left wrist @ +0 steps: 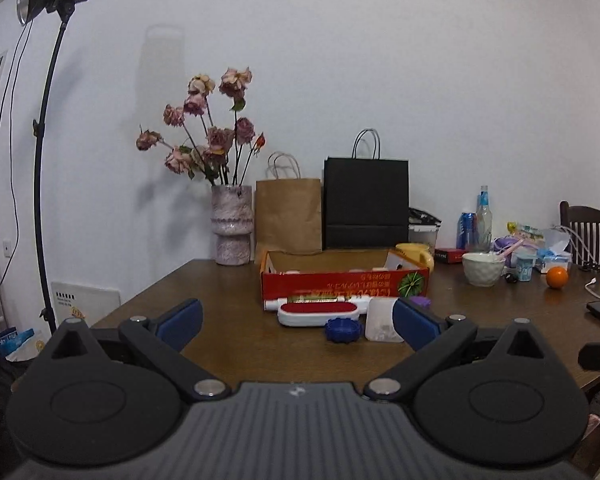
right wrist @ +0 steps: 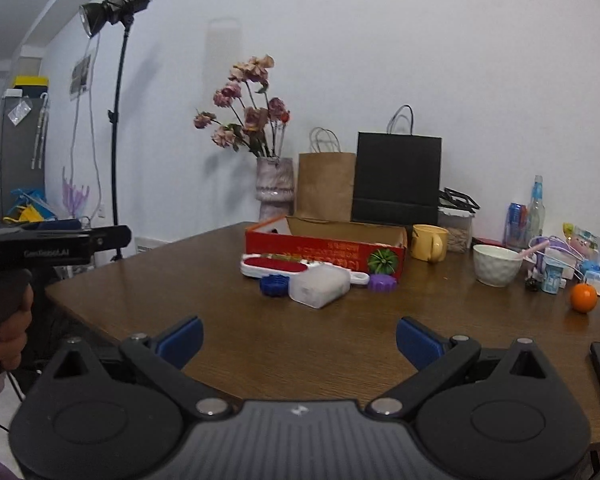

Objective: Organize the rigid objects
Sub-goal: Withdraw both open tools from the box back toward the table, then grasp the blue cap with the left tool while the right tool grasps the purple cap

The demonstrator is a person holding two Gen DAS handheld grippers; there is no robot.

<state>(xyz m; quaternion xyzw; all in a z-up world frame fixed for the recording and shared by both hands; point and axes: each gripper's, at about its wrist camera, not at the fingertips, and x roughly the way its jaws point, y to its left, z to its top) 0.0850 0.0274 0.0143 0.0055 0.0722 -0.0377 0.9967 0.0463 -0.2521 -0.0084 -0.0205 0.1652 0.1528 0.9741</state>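
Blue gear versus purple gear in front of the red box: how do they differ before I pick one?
The blue gear is dark blue and lies left of the translucent container; the purple gear is violet and lies to its right. The blue gear sits nearer the grippers; the purple gear lies beside the red box, close to its front wall. Both are toothed discs lying flat on the table, ungrasped.

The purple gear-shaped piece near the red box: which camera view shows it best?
The right wrist view. There the purple gear-shaped piece lies fully in sight on the table, in front of the red box. In the left wrist view only its top shows above one blue finger pad of the left gripper.
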